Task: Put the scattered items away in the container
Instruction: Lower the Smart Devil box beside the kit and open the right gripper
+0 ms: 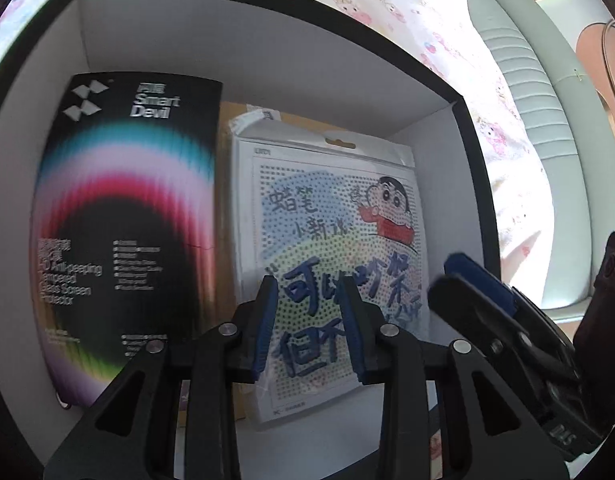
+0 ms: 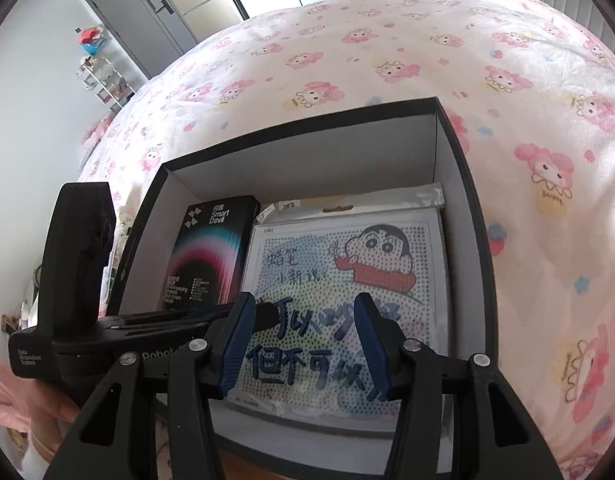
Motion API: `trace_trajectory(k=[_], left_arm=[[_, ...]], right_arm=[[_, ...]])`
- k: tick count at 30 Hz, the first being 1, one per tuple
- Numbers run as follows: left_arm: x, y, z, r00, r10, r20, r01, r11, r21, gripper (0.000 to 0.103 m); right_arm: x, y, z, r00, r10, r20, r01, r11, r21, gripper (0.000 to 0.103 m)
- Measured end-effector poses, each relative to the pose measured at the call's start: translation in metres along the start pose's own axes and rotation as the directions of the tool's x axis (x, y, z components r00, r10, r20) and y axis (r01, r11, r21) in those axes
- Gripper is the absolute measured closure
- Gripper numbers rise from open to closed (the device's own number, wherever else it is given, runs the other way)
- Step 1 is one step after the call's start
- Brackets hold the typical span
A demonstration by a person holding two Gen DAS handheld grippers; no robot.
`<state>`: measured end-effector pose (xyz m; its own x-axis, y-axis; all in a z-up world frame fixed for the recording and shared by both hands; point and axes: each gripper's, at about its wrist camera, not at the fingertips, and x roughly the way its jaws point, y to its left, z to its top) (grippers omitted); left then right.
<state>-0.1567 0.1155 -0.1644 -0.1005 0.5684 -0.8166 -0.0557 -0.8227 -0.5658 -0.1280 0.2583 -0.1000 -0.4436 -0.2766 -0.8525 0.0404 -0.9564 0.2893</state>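
Observation:
A black box with white inner walls point(image 1: 147, 40) point(image 2: 299, 152) sits on a bed. Inside lie a black Smart Devil screen-protector pack point(image 1: 123, 216) point(image 2: 209, 252) on the left and a cartoon bead-art pack in clear plastic point(image 1: 331, 248) point(image 2: 347, 276) on the right. My left gripper point(image 1: 309, 328) is open and empty, just above the bead-art pack. My right gripper point(image 2: 303, 344) is open and empty above the box's near side. It shows at the right in the left wrist view point(image 1: 463, 276). The left gripper's body crosses the right wrist view's left point(image 2: 79, 280).
The bed cover point(image 2: 387, 52) is white with pink cartoon prints and surrounds the box. A padded pale headboard point(image 1: 523, 100) runs along the right. A grey door point(image 2: 139, 12) and a small shelf rack point(image 2: 103, 76) stand by the far wall.

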Motion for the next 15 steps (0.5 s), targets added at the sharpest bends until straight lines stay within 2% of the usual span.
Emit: trace_trajectory(k=[2, 5, 9, 12, 15], left_arm=[[-0.004, -0.005, 0.005, 1.000, 0.003, -0.003, -0.002, 1.000, 0.031, 0.071], [-0.012, -0.010, 0.021, 0.994, 0.101, 0.052, -0.104, 0.992, 0.070, 0.071], [-0.010, -0.012, 0.045, 0.976, 0.200, 0.082, -0.206, 0.977, 0.061, 0.072], [-0.008, -0.011, 0.060, 0.972, 0.222, 0.080, -0.225, 0.974, 0.035, 0.072], [-0.002, 0.002, 0.074, 0.977, 0.207, 0.059, -0.207, 0.978, 0.000, 0.072]], right_arm=[[0.005, -0.002, 0.002, 0.999, -0.040, 0.004, 0.040, 0.999, 0.007, 0.056], [0.015, -0.004, -0.002, 0.999, -0.029, -0.027, 0.030, 0.999, 0.019, 0.056], [0.021, -0.004, 0.003, 0.998, -0.013, -0.057, 0.013, 1.000, 0.007, 0.056], [0.026, -0.002, 0.020, 0.997, -0.015, -0.077, 0.013, 1.000, -0.025, 0.056], [0.031, -0.004, 0.036, 0.995, -0.010, -0.101, 0.008, 1.000, -0.021, 0.056]])
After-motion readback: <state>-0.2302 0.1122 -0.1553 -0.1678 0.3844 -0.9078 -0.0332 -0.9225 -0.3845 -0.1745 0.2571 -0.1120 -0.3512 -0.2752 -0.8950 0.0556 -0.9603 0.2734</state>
